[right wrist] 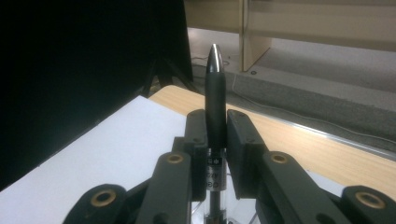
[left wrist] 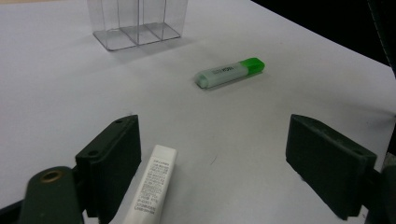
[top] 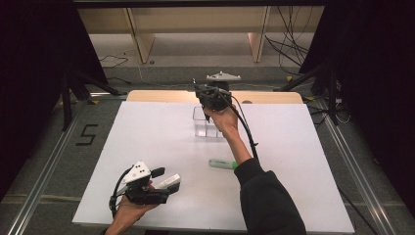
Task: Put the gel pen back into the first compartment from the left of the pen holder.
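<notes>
Right gripper (top: 208, 105) sits at the far middle of the table (top: 122, 147) in the high view, above a clear box (top: 203, 128) with upright dividers. Its jaws are pinched on a pen; from this height the pen is too small to make out. Left gripper (top: 164, 177) rests at the near left, jaws spread, a white tube (top: 169, 181) lying between them. A green-capped marker (top: 222, 164) lies loose near the middle, well apart from both.

Left gripper view: jaws stand wide, nothing pressed. White tube (left wrist: 152, 184) lies just beside the left jaw, flat on the table. Marker (left wrist: 229, 72) farther off, clear box (left wrist: 137, 23) at the far edge.

Right gripper view: pen (right wrist: 215, 98) stands upright between the pads, black barrel with a metal tip uppermost, clear lower barrel below the grip. Pads close on the dark section.

Handling, by judgement: pen is light, stiff and smooth, so it may slip or swing if the grip loosens. The hold on the dark section looks sound. Clear box is likely light plastic and could tip or slide if the pen knocks a divider.
</notes>
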Action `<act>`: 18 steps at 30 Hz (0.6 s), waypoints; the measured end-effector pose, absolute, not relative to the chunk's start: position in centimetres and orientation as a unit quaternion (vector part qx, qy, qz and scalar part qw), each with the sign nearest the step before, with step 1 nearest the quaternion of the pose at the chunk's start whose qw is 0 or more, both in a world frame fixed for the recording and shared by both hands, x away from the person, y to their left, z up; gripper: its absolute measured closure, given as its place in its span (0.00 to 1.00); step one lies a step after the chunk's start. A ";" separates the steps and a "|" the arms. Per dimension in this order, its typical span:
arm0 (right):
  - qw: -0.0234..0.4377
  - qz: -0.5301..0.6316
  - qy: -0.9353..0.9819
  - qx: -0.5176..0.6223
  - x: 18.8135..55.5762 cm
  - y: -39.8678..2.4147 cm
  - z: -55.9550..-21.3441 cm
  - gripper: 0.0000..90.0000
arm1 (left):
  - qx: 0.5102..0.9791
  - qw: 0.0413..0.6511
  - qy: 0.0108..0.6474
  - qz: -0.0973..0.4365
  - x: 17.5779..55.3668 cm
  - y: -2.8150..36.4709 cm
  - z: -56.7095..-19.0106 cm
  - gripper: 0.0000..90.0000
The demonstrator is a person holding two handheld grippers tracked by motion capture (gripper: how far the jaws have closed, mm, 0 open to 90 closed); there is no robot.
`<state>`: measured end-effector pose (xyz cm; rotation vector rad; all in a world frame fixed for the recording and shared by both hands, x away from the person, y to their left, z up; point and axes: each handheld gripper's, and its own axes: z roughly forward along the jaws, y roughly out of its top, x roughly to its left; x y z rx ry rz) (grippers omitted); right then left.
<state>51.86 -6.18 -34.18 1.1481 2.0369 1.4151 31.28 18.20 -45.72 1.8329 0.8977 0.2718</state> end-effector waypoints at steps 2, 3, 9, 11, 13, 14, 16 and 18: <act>0.205 0.504 0.731 0.412 52.1 -5.9 -34.2 0.89 | 0.763 0.516 0.373 0.113 31.3 18.2 -45.7 0.20; 0.206 0.503 0.731 0.413 52.3 -5.8 -34.3 0.89 | 0.763 0.516 0.373 0.113 31.3 18.2 -45.7 0.20; 0.210 0.502 0.728 0.417 52.8 -5.2 -34.2 0.89 | 0.762 0.516 0.374 0.115 31.3 18.2 -45.7 0.20; 0.209 0.503 0.726 0.420 53.0 -5.1 -34.2 0.89 | 0.762 0.516 0.373 0.115 31.3 18.2 -45.7 0.20; 0.211 0.502 0.725 0.422 53.3 -5.0 -34.2 0.89 | 0.762 0.516 0.373 0.114 31.3 18.2 -45.7 0.20; 0.212 0.500 0.725 0.423 53.4 -4.9 -34.3 0.89 | 0.762 0.516 0.373 0.114 31.3 18.2 -45.7 0.20; 0.212 0.499 0.725 0.425 53.6 -4.8 -34.3 0.89 | 0.763 0.516 0.372 0.113 31.3 18.2 -45.7 0.20; 0.211 0.500 0.723 0.427 53.9 -4.7 -34.4 0.89 | 0.764 0.515 0.372 0.114 31.3 18.2 -45.7 0.20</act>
